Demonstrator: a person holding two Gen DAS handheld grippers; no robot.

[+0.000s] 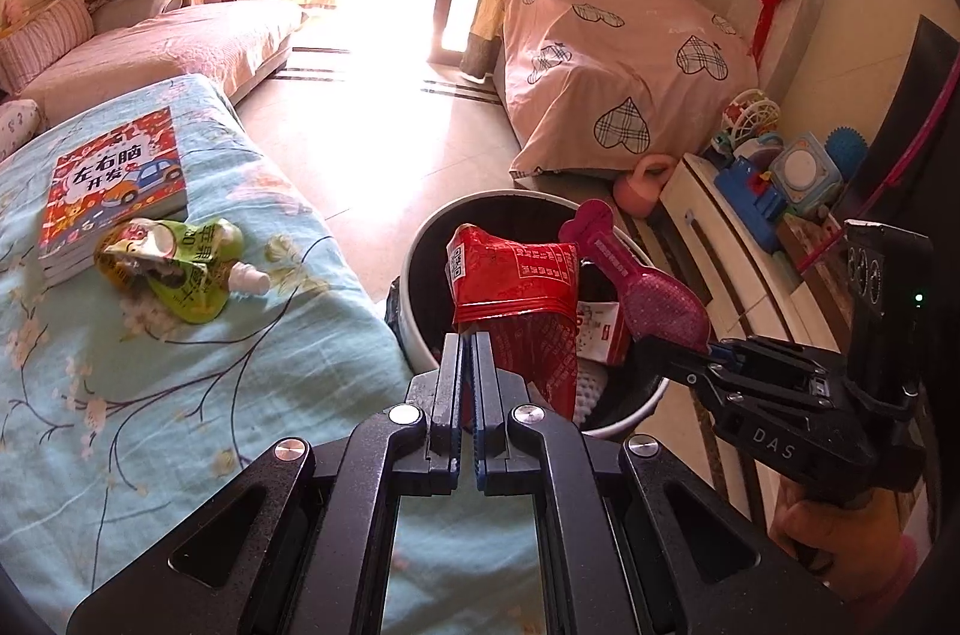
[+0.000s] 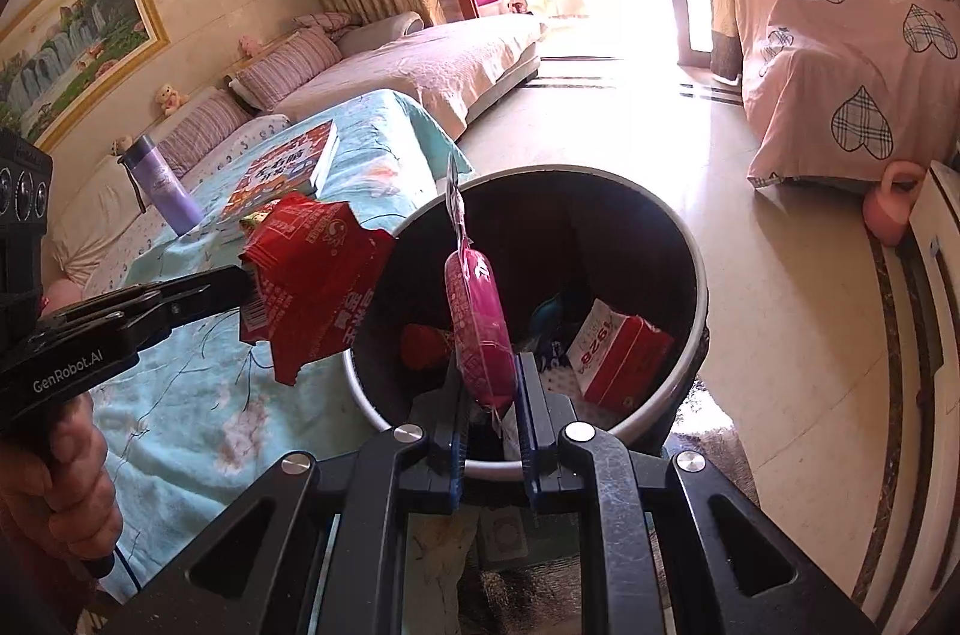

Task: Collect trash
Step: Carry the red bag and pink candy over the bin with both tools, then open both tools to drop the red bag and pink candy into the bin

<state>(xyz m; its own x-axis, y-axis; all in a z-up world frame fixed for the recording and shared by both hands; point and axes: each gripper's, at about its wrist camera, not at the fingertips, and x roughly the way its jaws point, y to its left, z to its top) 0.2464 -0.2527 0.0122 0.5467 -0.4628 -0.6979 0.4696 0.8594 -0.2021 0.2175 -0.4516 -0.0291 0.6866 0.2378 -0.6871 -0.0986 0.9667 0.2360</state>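
- Left gripper (image 1: 467,353) has its two dark fingers pressed together on the lower edge of a crumpled red foil snack wrapper (image 1: 516,281), which hangs out over the near rim of the round white-rimmed trash bin with a black liner (image 1: 420,239).
- From the right wrist view, that same red wrapper (image 2: 312,275) sits at the tip of the left gripper (image 2: 240,284), just left of the bin's rim (image 2: 699,275), above the table edge.
- Right gripper (image 2: 489,395) is clamped on a glossy pink sausage-shaped packet with a clear sealed tail (image 2: 480,329), held upright right over the bin opening.
- The left wrist view shows the pink packet (image 1: 648,293) poking up from the right gripper (image 1: 699,353), just beside the red wrapper.
- Down in the bin: a red-and-white small carton (image 2: 618,353) leaning against the wall, among other scraps too dark to make out.
- On the light-blue floral tablecloth (image 1: 180,395), a crushed green spouted drink pouch (image 1: 174,269) lies touching the front edge of a colourful children's book (image 1: 114,191).
- A lilac insulated bottle (image 2: 162,185) stands upright at the far side of the table, near the book (image 2: 288,173).
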